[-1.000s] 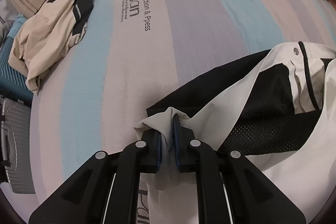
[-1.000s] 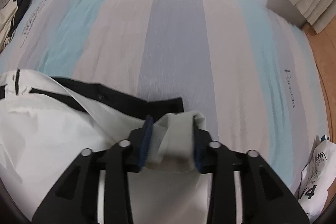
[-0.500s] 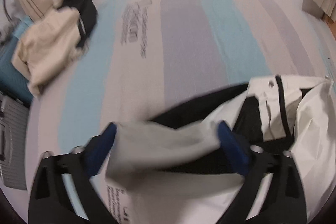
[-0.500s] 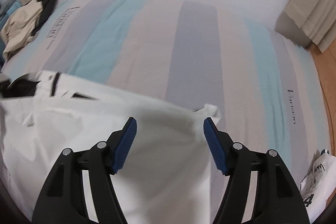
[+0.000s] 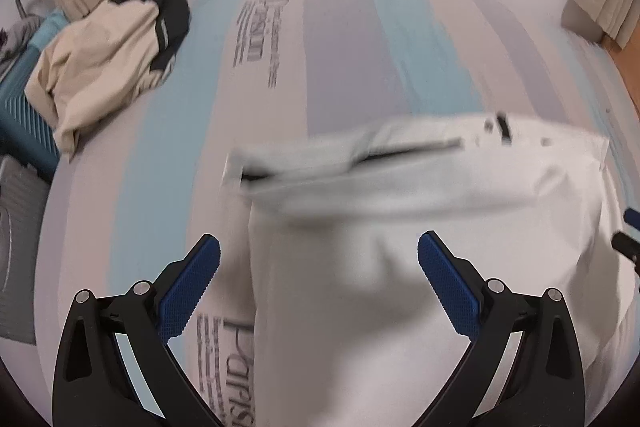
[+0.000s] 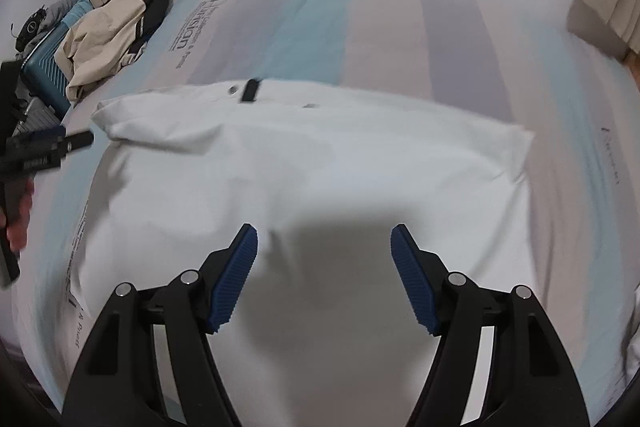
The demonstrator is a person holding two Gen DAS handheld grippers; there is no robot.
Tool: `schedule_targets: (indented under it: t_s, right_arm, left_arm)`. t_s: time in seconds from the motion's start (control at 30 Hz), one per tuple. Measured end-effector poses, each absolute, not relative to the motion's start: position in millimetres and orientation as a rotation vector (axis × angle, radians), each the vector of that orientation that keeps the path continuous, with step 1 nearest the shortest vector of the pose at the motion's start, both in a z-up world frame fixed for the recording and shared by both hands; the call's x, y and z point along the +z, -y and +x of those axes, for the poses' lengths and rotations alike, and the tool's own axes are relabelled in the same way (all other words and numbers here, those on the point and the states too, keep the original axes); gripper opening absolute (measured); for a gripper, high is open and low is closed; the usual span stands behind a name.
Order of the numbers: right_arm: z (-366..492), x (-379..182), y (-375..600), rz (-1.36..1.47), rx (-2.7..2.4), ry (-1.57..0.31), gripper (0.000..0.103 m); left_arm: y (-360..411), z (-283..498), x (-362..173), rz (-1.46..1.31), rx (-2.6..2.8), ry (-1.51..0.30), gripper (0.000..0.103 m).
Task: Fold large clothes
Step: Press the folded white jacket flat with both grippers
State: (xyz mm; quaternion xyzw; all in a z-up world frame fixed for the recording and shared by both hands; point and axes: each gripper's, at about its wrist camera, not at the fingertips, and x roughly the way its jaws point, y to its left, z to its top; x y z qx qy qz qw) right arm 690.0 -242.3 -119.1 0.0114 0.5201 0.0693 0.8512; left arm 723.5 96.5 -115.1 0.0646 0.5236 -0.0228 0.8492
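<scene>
A large white jacket (image 5: 400,187) (image 6: 320,155) lies spread on the striped bed sheet (image 5: 340,47) (image 6: 392,27), white side up, with a small black tab near its far edge. My left gripper (image 5: 318,239) hangs above the jacket's left part, wide open, with nothing between its blue pads. Over the jacket's near middle my right gripper (image 6: 324,227) is also open and empty, casting a shadow on the cloth. The left gripper (image 6: 40,151), held by a hand (image 6: 16,223), shows at the left edge of the right wrist view.
A crumpled beige and black jacket (image 5: 108,67) (image 6: 112,31) lies at the bed's far left corner. Past that edge stand a teal suitcase (image 5: 20,119) (image 6: 44,75) and a grey one (image 5: 16,227). Beige curtains (image 5: 608,7) hang at the far right.
Both grippers have let go of the white jacket's edge, opened, and drawn back and upward. The folded-over flap now covers the black lining and lies flat.
</scene>
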Motion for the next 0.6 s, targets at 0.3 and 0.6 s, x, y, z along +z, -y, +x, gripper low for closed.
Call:
schedule_targets:
  t_s: [0.3, 0.6]
  right_arm:
    - [707.4, -179.6, 204.5, 0.03, 0.068, -1.208, 0.066]
    - [719.2, -218.6, 199.9, -0.01, 0.05, -1.266, 0.069]
  left_arm:
    - [-135.2, 686.5, -175.3, 0.122, -0.097, -1.187, 0.097]
    - [-159.5, 677.5, -207.6, 0.045, -0.133, -1.213, 0.098]
